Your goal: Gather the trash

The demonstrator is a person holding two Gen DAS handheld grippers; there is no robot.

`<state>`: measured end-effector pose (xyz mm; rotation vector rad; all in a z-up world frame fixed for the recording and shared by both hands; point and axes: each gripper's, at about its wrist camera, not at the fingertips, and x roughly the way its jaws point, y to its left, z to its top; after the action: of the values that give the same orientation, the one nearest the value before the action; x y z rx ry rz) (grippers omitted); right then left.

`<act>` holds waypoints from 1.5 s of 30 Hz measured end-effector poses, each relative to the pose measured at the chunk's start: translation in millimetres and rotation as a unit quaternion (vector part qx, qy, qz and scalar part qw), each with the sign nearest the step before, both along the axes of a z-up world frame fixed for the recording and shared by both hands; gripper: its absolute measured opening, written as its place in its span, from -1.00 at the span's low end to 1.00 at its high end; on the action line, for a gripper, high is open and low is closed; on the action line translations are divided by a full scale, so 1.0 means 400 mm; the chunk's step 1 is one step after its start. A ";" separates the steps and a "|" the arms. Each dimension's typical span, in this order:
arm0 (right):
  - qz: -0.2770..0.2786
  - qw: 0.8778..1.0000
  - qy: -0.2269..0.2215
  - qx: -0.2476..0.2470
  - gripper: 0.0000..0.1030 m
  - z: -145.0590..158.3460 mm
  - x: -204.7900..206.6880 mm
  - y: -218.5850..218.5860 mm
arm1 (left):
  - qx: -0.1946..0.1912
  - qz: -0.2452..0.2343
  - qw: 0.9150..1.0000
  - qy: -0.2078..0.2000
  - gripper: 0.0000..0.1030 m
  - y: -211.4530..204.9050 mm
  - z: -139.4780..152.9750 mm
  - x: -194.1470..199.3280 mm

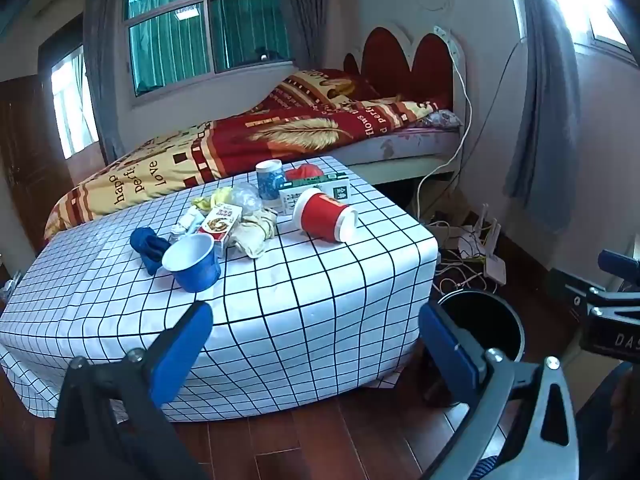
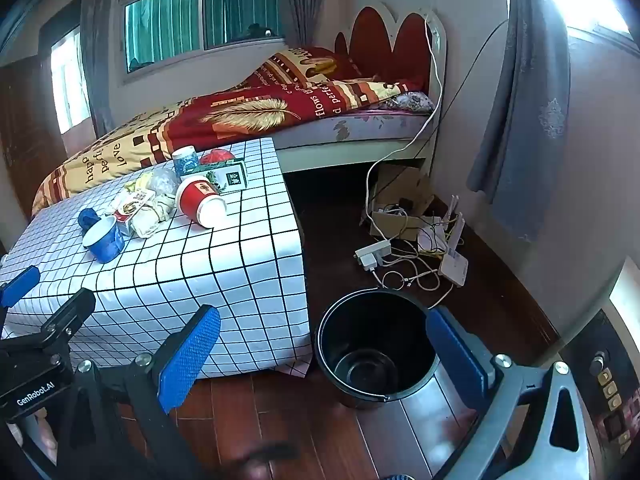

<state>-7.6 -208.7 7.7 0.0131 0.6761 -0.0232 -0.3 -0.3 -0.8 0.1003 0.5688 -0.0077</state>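
Left wrist view: the left gripper is seen with its two blue-padded fingers spread wide, nothing between them. Framed between the fingers is the near edge of a low table draped in a white cloth with a black grid. Beyond the fingertips, on the cloth, a blue paper cup lies tipped on its side, with a dark blue crumpled cloth touching it on the left. Just behind the cup are found a small printed carton and crumpled yellowish wrappers. Farther right a red paper cup with a white rim lies on its side, and behind it stand a white-and-green box and a blue patterned cup.

Right wrist view: the right gripper is likewise held wide apart and empty. Between its fingers, nearer the right one, a black round plastic bucket stands upright on the dark wooden floor, just beside the table's corner. Beyond it, white cables and a router lie on the floor, and a bed with a red-and-yellow quilt is seen behind the table.
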 end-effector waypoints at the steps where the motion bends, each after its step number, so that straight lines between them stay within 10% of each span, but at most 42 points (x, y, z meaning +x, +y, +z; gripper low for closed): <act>1: 0.000 1.000 -0.001 -0.001 1.00 0.000 0.000 0.001 | -0.003 0.003 1.000 -0.002 1.00 -0.003 -0.006 -0.001; 45: 0.000 1.000 -0.003 0.001 1.00 0.001 -0.007 -0.005 | -0.006 0.000 1.000 0.005 1.00 0.013 -0.009 -0.003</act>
<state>-10.4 -210.6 8.1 0.0152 0.6711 -0.0234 -1.5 4.9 -4.5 0.0887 0.5785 -0.0124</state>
